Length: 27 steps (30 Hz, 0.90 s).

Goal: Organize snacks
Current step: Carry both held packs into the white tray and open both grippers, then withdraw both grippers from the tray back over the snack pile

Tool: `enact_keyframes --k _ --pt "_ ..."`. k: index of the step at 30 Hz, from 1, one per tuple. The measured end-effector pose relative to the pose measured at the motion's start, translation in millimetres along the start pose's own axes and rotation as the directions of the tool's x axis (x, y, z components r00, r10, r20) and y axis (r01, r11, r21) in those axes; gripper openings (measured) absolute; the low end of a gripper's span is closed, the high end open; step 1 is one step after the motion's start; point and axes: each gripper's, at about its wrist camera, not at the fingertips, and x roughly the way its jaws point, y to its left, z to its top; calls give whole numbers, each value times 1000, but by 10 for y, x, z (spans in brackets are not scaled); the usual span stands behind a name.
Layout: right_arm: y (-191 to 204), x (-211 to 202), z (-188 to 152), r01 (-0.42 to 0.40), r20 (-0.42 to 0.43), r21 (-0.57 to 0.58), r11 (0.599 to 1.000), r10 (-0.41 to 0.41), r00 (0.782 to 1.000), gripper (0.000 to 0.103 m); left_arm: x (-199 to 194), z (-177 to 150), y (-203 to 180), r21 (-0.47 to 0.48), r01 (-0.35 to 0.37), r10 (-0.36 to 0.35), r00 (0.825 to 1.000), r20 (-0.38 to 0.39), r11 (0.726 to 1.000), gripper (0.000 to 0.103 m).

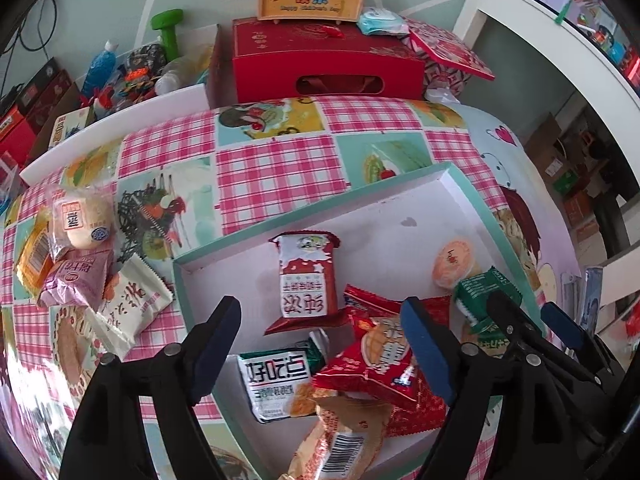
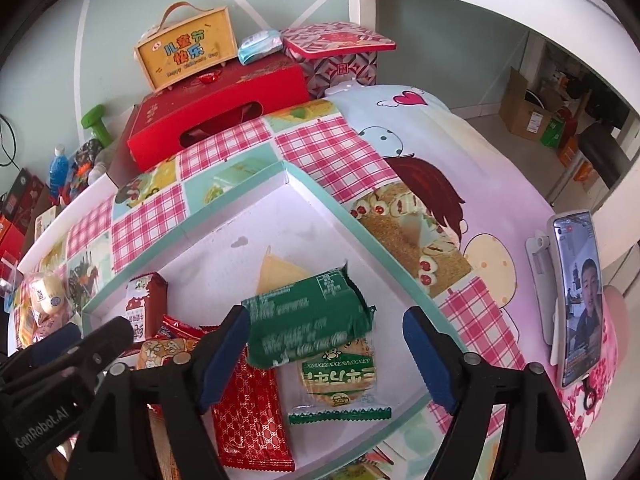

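1. Your right gripper is wide open, holding nothing. The green packet lies between its fingers, resting on other snacks inside the tray.
2. Your left gripper is also wide open and empty, over the red packets and the white-green packet in the tray's near end.
3. Progress, my read: roughly two thirds done. Most snacks are in the tray, bunched at the near end.
4. Left to do: the loose pile on the tabletop, left of the left gripper, outside the tray.
5. The tray's far half is bare, so spread there.
6. Mind the tray's raised rim. Phone stands to the right; red box is beyond the far edge.
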Motion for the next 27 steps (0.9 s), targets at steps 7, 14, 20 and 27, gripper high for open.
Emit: enact_keyframes --k 7,14,20,27 --pt "-33 26 -1 11 -2 29 1000 -11 1000 103 54 -18 202 -48 -61 61 998 -2 997 96" --pt "-28 30 -10 0 -19 44 999 1 1000 103 64 -79 316 -44 -50 51 999 11 998 99" --pt "74 5 -18 15 -16 9 1000 -15 1000 103 93 -134 414 -38 -52 51 999 -13 998 99" --pt "280 -87 -16 24 14 -29 999 -23 1000 103 45 -134 577 -59 -40 38 999 -32 997 99"
